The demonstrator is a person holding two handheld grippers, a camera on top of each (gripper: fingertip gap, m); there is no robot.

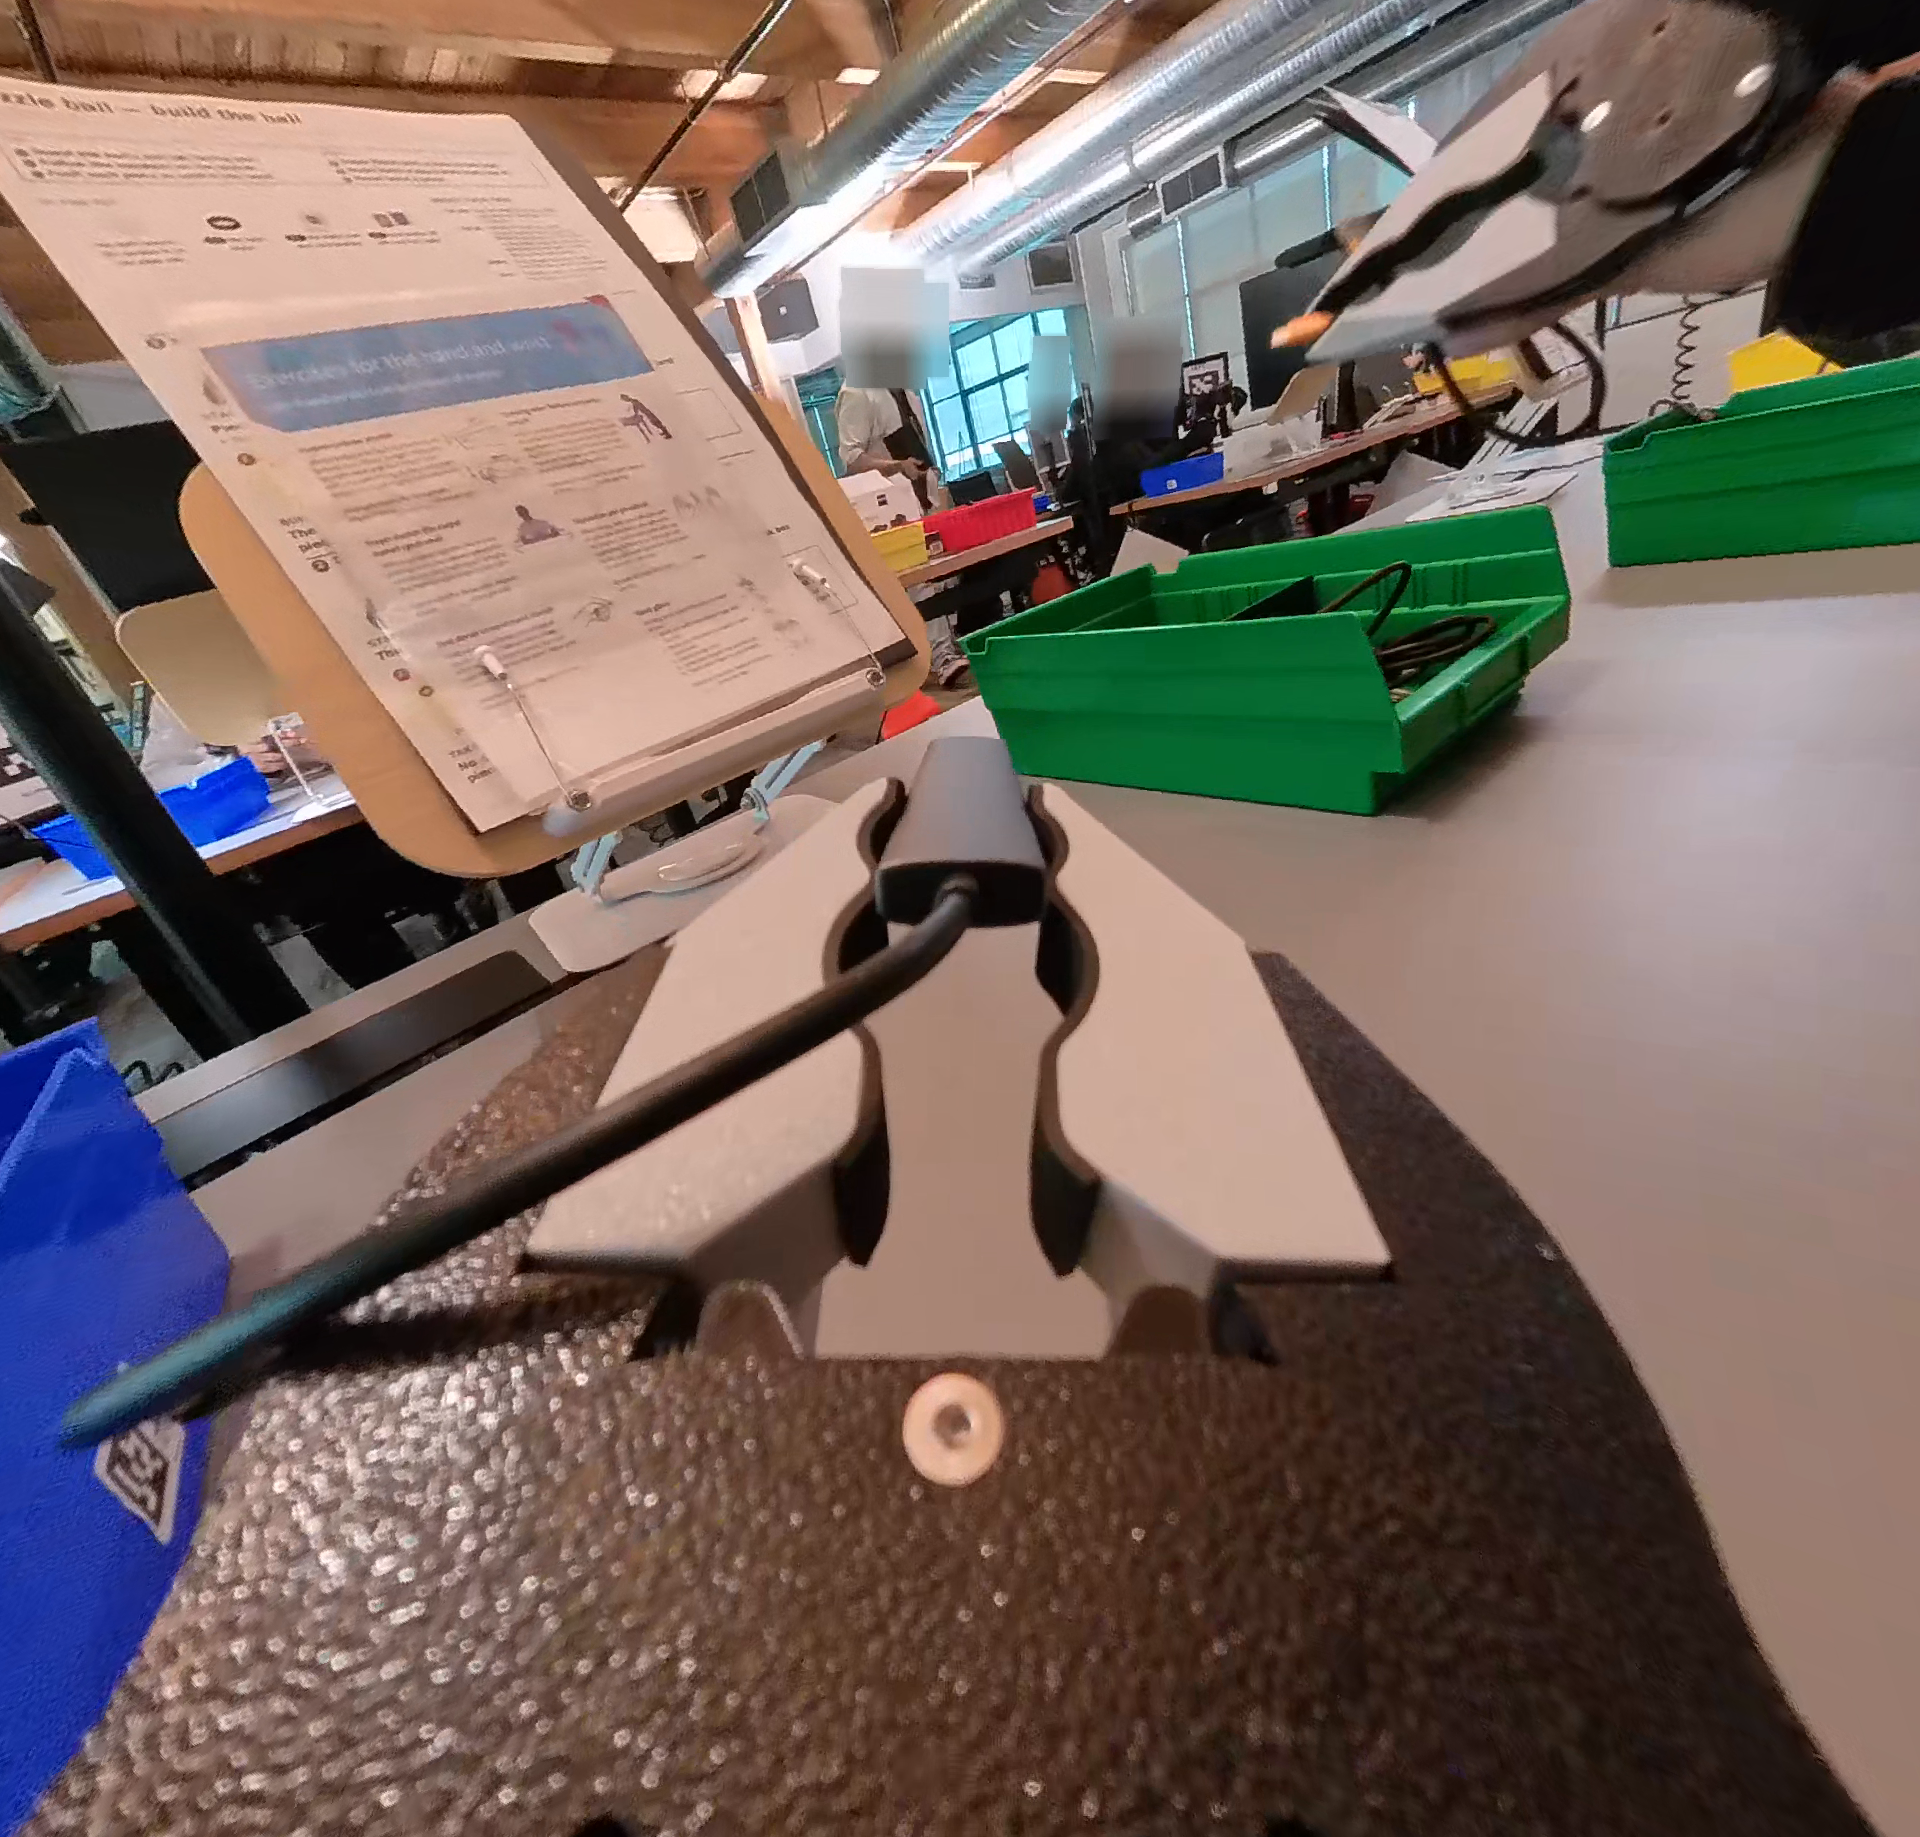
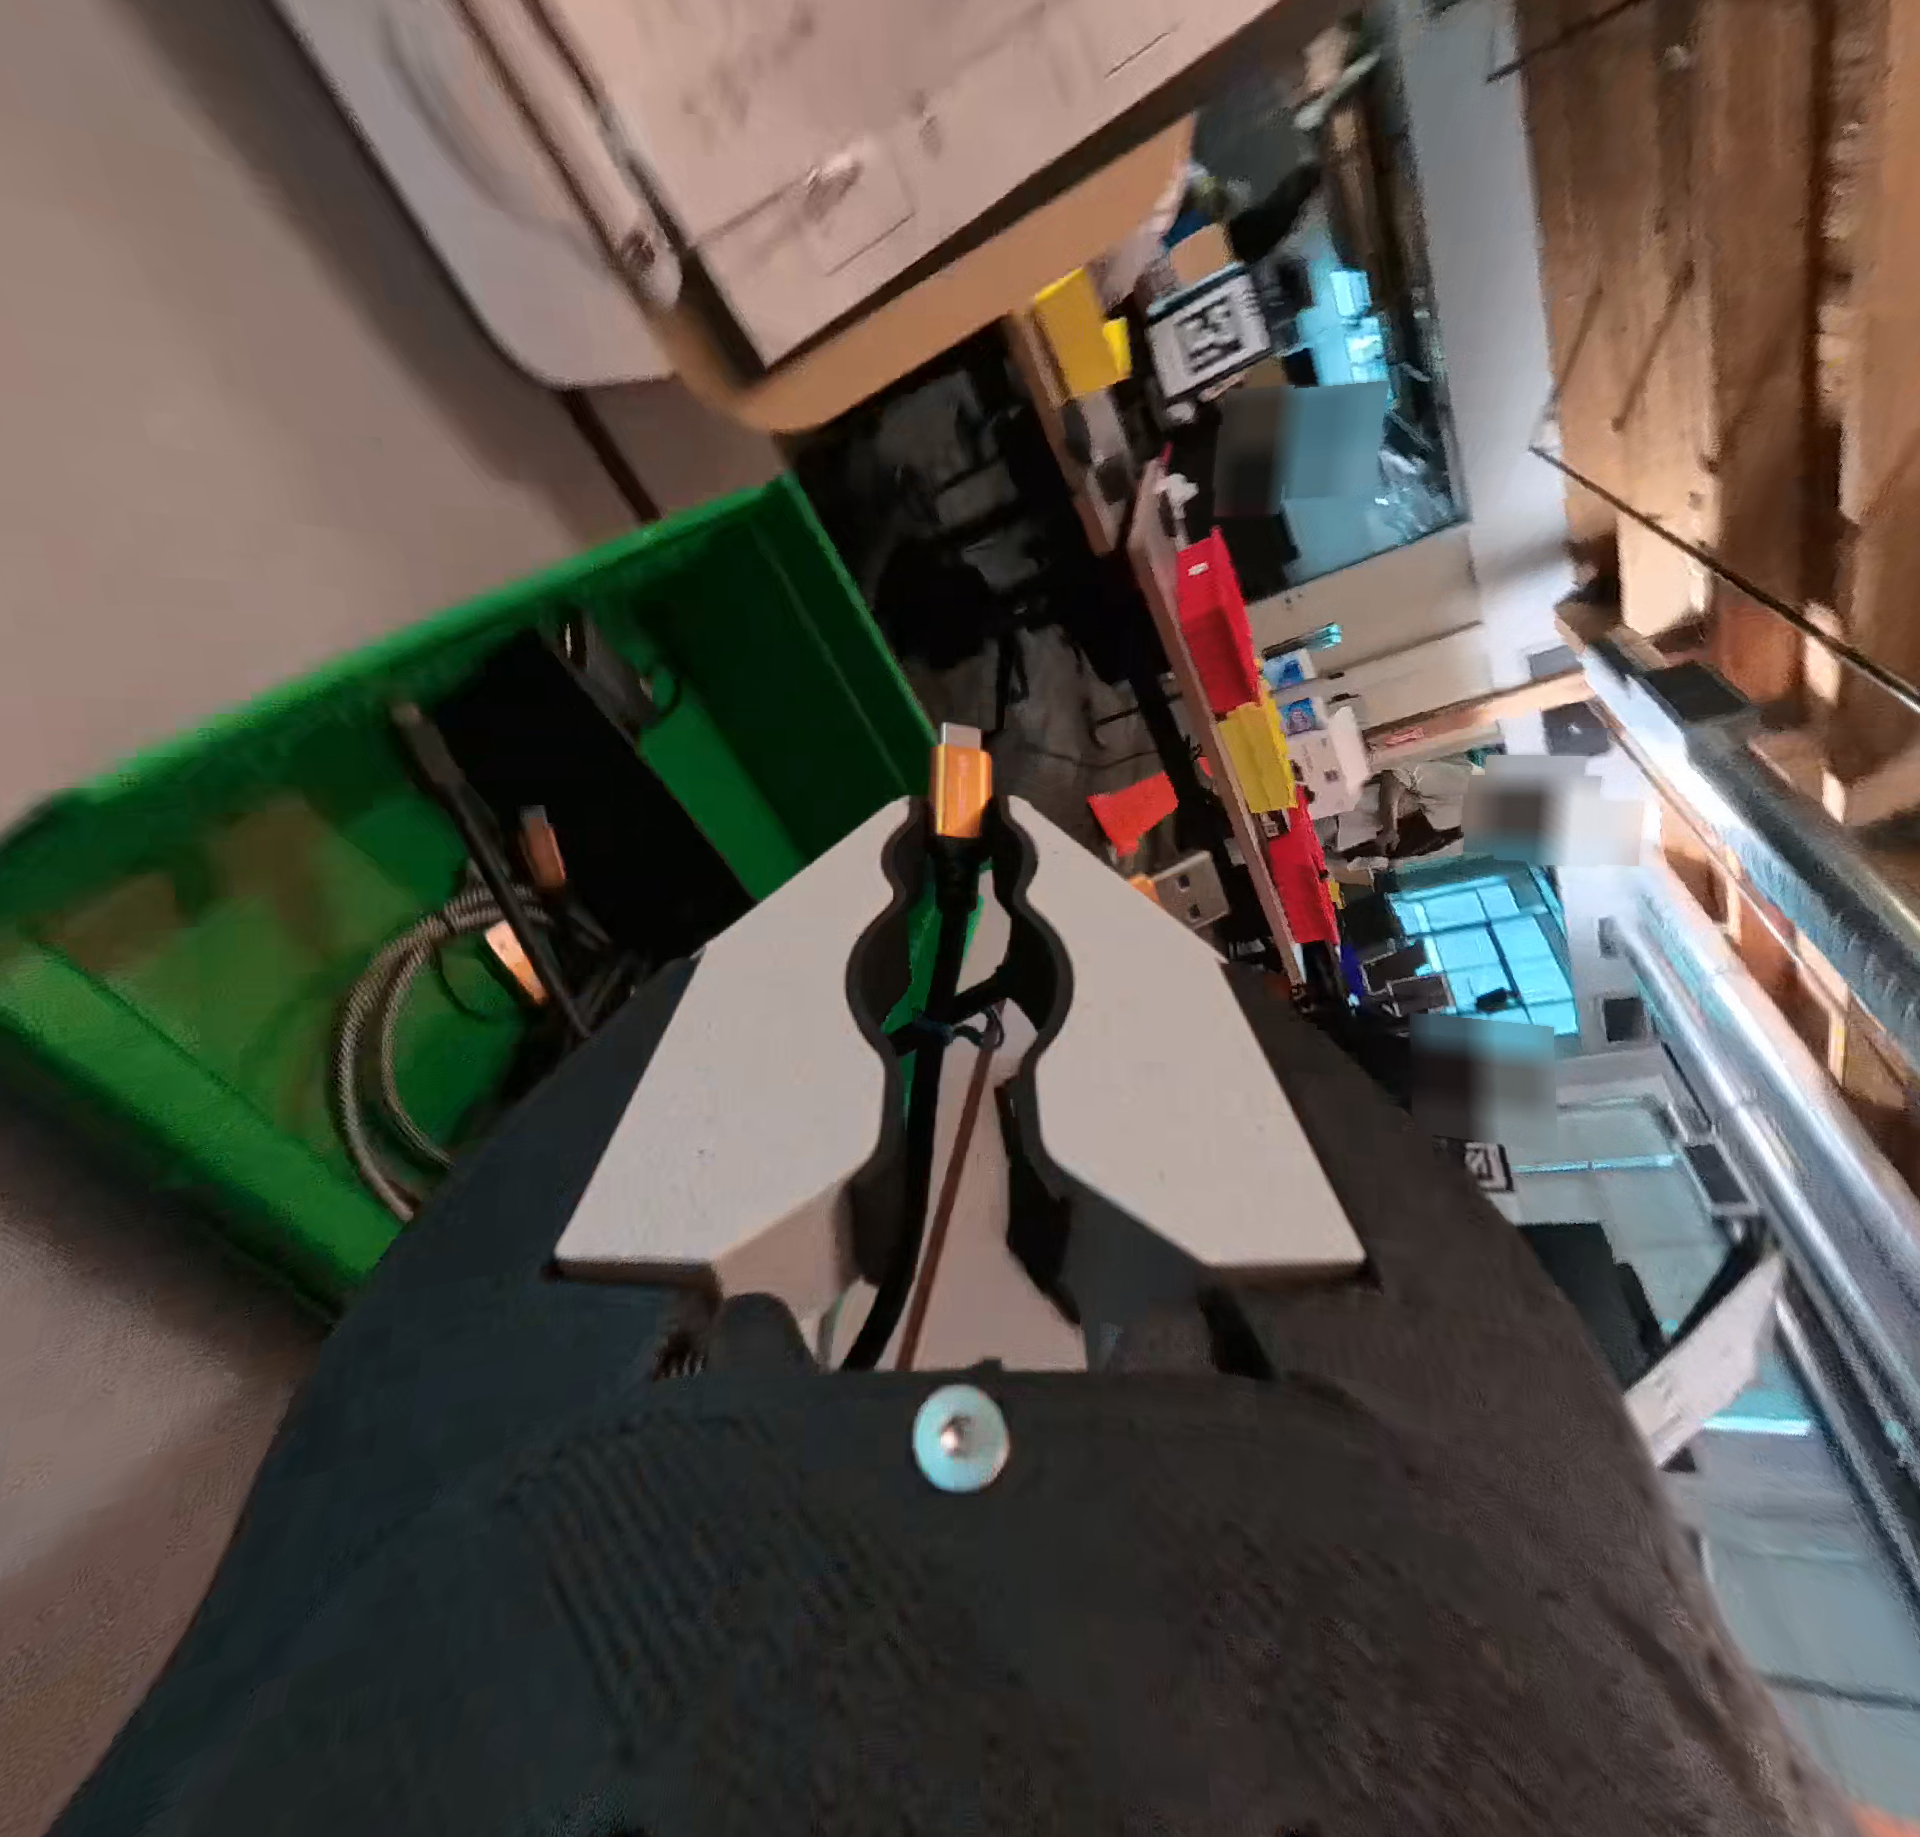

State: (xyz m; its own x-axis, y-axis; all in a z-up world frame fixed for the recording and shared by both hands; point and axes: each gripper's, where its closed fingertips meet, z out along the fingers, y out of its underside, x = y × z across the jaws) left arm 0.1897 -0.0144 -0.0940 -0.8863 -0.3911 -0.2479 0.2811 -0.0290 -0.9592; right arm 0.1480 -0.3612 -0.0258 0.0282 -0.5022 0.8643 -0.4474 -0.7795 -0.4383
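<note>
My left gripper (image 1: 961, 821) is shut on a dark grey adapter block (image 1: 961, 831); its black cable (image 1: 644, 1112) trails back and to the left. My right gripper (image 2: 961, 831) is shut on a black cable with an orange plug (image 2: 961, 779) that sticks out past the fingertips. The right gripper also shows in the left wrist view (image 1: 1340, 327), raised at the upper right, with the orange plug tip (image 1: 1294, 335) pointing left. A green bin (image 1: 1278, 665) with cables in it stands on the grey table (image 1: 1558, 956) between them; it also shows in the right wrist view (image 2: 364, 852).
A tilted document stand with printed sheets (image 1: 436, 437) stands at the table's far left. A blue bin (image 1: 83, 1320) is close at the left. A second green bin (image 1: 1766, 468) sits far right. People and tables with coloured bins fill the background.
</note>
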